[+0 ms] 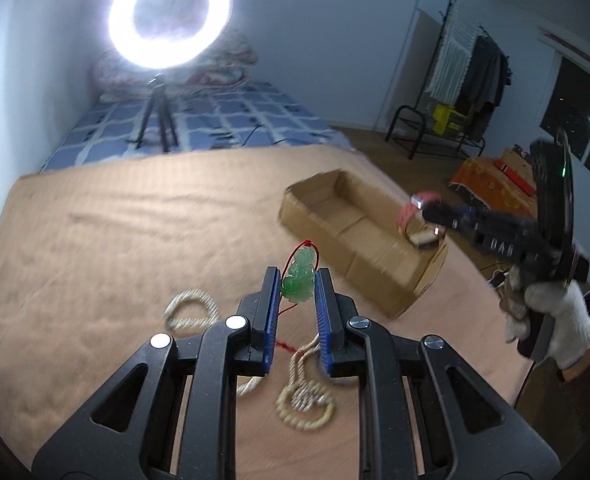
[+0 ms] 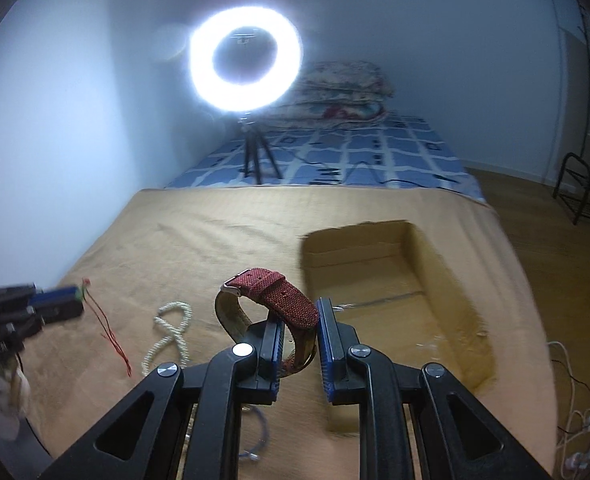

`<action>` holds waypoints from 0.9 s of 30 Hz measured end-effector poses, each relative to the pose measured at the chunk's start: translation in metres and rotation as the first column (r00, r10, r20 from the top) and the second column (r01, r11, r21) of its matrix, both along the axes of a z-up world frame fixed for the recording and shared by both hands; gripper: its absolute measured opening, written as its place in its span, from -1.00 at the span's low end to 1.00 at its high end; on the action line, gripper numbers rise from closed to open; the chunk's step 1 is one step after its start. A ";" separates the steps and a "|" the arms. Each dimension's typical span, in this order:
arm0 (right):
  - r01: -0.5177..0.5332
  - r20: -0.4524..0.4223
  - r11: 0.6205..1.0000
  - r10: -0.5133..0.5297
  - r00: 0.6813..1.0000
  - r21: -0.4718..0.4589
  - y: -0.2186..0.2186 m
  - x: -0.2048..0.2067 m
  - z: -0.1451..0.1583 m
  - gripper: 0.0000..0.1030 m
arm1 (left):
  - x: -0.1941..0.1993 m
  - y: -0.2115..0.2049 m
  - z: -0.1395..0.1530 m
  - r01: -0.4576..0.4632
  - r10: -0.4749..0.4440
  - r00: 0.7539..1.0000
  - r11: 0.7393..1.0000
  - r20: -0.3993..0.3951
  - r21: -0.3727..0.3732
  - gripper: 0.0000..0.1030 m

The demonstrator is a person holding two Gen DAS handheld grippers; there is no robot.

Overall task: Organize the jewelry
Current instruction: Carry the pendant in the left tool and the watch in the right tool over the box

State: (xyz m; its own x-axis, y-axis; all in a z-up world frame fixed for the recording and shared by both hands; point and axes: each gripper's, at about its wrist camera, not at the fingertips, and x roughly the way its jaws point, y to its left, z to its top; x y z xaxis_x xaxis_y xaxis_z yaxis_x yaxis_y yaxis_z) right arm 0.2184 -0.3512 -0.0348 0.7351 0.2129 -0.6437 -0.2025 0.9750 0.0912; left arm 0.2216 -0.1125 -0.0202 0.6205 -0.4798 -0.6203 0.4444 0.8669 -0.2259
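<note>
Left wrist view: the left gripper [image 1: 295, 292] has its jaws pinched on a carved green jade-like pendant [image 1: 299, 276], lifted clear of the tan cloth-covered tabletop [image 1: 115, 240], its thin red cord [image 1: 285, 312] trailing down from it. The stone looks hard, smooth and probably slippery, and likely to chip if dropped — a hold across its broad flanks suits it better than one on the limp cord. Below the jaws, around 6 o'clock, lies a looped cream beaded necklace [image 1: 305, 400], and at 9 o'clock a cream beaded bracelet [image 1: 193, 308]; both look light and floppy, best taken across one strand.

In the right wrist view the right gripper [image 2: 298, 336] has its jaws closed on a red woven-fabric watch [image 2: 271, 312], gripping the loop of the strap. The strap is soft and grippy, so it should hold well, though the heavier case may make it swing.

The shallow open cardboard box [image 2: 447, 280] sits at 1 o'clock of the right jaws — the watch hangs just beside its near left wall, not yet inside. A lit ring light on a tripod [image 2: 247, 60] stands at 12 o'clock on the bed beyond.
</note>
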 end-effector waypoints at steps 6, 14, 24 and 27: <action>0.065 -0.010 0.998 -0.065 0.998 -0.021 -0.039 -0.005 -0.003 -0.73 | 0.027 -0.043 0.010 0.051 -0.051 0.999 0.999 0.012 -0.015 -0.69; 0.119 -0.035 0.992 -0.120 0.992 -0.052 -0.070 -0.001 -0.018 -0.73 | 0.066 -0.108 0.007 0.125 -0.125 0.992 0.992 0.002 -0.021 -0.69; 0.139 -0.076 0.987 -0.145 0.987 -0.080 -0.087 0.015 -0.048 -0.73 | 0.110 -0.172 -0.027 0.151 -0.150 0.986 0.989 -0.072 -0.004 -0.69; 0.139 -0.093 0.987 -0.146 0.985 -0.081 -0.090 0.021 -0.058 -0.73 | 0.120 -0.180 -0.042 0.142 -0.140 0.985 0.990 -0.101 0.016 -0.69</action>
